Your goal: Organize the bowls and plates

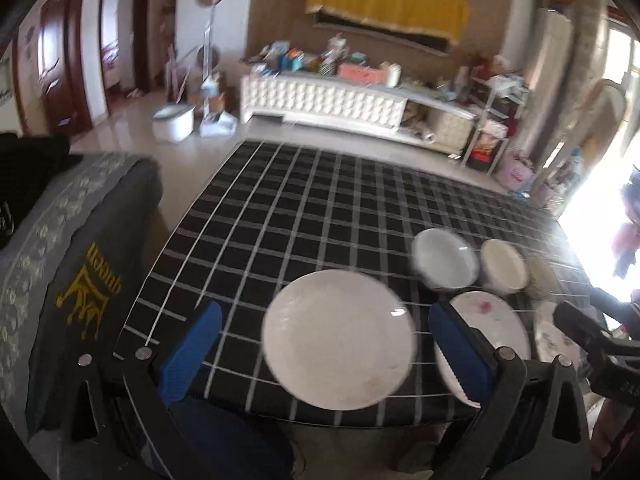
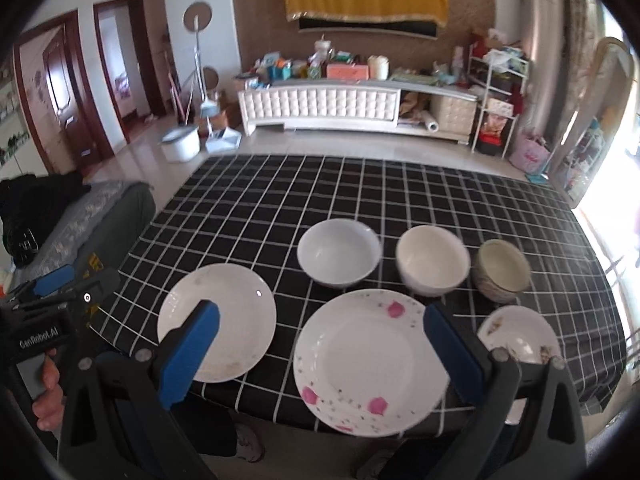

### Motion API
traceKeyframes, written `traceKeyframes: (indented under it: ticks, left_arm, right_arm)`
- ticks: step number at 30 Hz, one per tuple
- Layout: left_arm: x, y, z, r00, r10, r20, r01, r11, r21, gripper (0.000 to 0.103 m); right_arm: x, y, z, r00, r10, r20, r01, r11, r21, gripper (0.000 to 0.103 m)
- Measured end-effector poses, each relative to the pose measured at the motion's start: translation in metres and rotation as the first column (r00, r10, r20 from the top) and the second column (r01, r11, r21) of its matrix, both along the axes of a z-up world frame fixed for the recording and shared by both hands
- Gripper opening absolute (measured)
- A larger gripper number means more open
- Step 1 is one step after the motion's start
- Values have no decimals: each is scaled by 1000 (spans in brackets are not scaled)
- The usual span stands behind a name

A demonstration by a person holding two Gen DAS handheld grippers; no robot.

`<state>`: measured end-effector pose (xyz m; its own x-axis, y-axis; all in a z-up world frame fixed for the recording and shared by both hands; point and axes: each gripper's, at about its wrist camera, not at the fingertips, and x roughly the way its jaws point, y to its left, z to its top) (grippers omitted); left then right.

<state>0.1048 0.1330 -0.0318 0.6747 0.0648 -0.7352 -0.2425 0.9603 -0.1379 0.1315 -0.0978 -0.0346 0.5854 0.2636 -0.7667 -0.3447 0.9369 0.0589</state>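
Blue pads tip both tools: the left hand-held gripper (image 1: 324,356) is spread wide and empty, hovering over the near edge of the counter (image 2: 280,200), with a plain white plate (image 1: 340,338) lying between its fingers' lines of sight. The right hand-held gripper (image 2: 320,354) is likewise released and holds nothing; a pink-flowered plate (image 2: 370,360) lies just ahead of it, between its fingers. To its right sits a small patterned plate (image 2: 520,334). Beyond the plates stand three bowls in a row: a white bowl (image 2: 339,252), a cream bowl (image 2: 433,260) and a speckled bowl (image 2: 503,270).

The flowered plate overhangs the near edge, so a clumsy nudge could probably tip it off; glazed rims may slip from the pads.

The left view is motion-blurred and crowds the small plate to its edge; the right view shows all six pieces sharply, plus the person's hand (image 2: 48,392) on the left tool.
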Motion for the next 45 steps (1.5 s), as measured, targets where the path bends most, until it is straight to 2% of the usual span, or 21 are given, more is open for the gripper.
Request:
traceKeyframes:
  ticks: [5, 10, 13, 16, 18, 20, 21, 23, 31, 33, 36, 40, 42, 44, 45]
  left_arm:
    - [21, 31, -35, 995, 23, -94, -26, 999, -37, 103]
    - [38, 48, -65, 984, 28, -178, -34, 999, -35, 103]
    - [46, 59, -82, 978, 23, -209, -34, 998, -47, 103]
    - [54, 67, -97, 971, 30, -237, -43, 998, -50, 101]
    - [57, 73, -107, 965, 33, -259, -51, 997, -60, 94]
    - [59, 78, -116, 959, 49, -278, -72, 995, -73, 89]
    - [59, 80, -120, 958, 51, -284, -77, 994, -82, 83]
    - [61, 84, -130, 951, 50, -305, -85, 991, -101, 78]
    - [62, 77, -159, 933, 21, -360, -65, 992, -109, 62]
    - [61, 75, -163, 930, 13, -368, -59, 992, -113, 56]
    - [60, 72, -163, 931, -12, -365, -41, 990, -137, 47]
    - [63, 64, -162, 931, -42, -363, -7, 991, -133, 36]
    - [65, 59, -160, 931, -62, -359, 9, 989, -148, 20]
    - [67, 54, -158, 930, -75, -359, 23, 989, -149, 14]
    - [68, 50, -158, 929, -72, -362, 26, 991, -131, 15]
  right_arm:
    - [28, 23, -31, 995, 40, -96, -40, 999, 5, 103]
    - [49, 46, -61, 983, 65, -172, -69, 998, -15, 102]
    - [57, 54, -75, 976, 77, -203, -82, 997, -13, 100]
    - [63, 63, -89, 968, 93, -232, -98, 995, -8, 93]
    - [65, 67, -96, 963, 116, -244, -119, 993, 2, 81]
    - [68, 69, -106, 955, 124, -271, -128, 992, 2, 73]
    - [70, 71, -109, 953, 119, -278, -125, 992, -4, 72]
    - [73, 70, -116, 953, 109, -284, -119, 993, -18, 71]
    - [75, 72, -140, 935, 109, -336, -133, 990, -49, 54]
    - [77, 70, -145, 930, 103, -352, -129, 990, -52, 46]
    - [76, 66, -150, 925, 100, -367, -123, 992, -40, 37]
    - [74, 62, -150, 920, 100, -378, -114, 993, -14, 29]
    - [72, 61, -149, 920, 100, -378, -109, 994, -4, 23]
    - [71, 60, -149, 920, 99, -378, -108, 994, -2, 22]
    - [71, 60, -149, 921, 100, -376, -109, 994, -3, 22]
